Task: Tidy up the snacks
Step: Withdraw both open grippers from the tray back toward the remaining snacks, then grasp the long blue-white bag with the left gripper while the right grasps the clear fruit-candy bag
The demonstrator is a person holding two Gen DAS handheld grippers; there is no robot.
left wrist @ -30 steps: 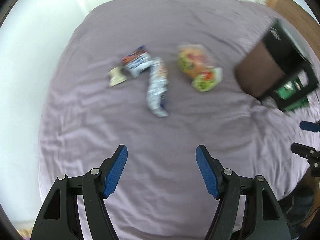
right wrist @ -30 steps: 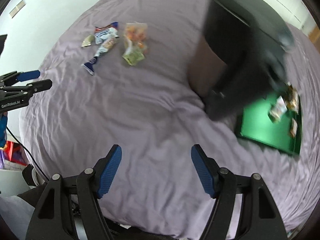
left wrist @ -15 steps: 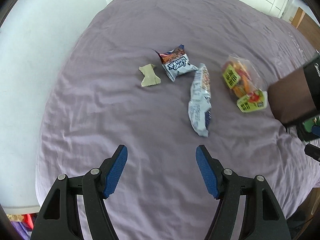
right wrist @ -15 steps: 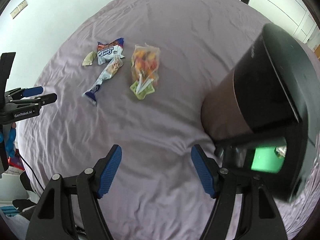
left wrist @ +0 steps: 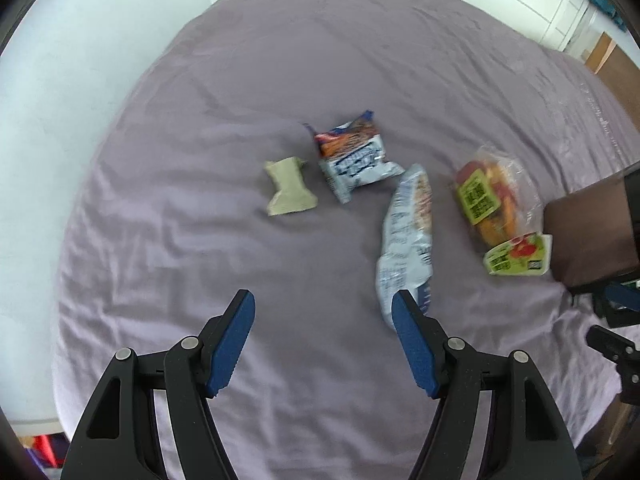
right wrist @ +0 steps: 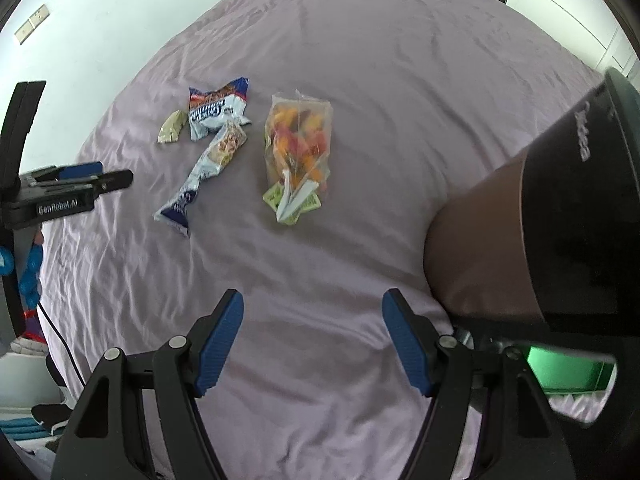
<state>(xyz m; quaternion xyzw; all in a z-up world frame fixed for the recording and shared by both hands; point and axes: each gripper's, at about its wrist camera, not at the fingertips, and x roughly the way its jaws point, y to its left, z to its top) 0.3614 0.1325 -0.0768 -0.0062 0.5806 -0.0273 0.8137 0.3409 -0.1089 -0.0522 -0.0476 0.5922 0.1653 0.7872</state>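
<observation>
Several snacks lie on the purple bedsheet (left wrist: 200,240). A small beige packet (left wrist: 289,192) is at the left, a blue and white chip bag (left wrist: 354,156) beside it, a long white and blue wrapper (left wrist: 406,240) and a clear bag of orange and red candy (left wrist: 494,204) to the right. The same snacks show in the right wrist view: beige packet (right wrist: 172,127), chip bag (right wrist: 218,108), long wrapper (right wrist: 208,164), candy bag (right wrist: 298,148). My left gripper (left wrist: 323,328) is open and empty, just short of the long wrapper. My right gripper (right wrist: 312,328) is open and empty over bare sheet.
A person's arm in a black sleeve (right wrist: 520,232) reaches in at the right. A green tray (right wrist: 568,372) shows under it. The left gripper (right wrist: 76,188) shows at the left edge of the right wrist view. White wardrobes stand behind the bed.
Both views have swung and come closer to the snacks. The snacks now sit lower and larger in each view. The green tray has slid mostly out of the right view.
</observation>
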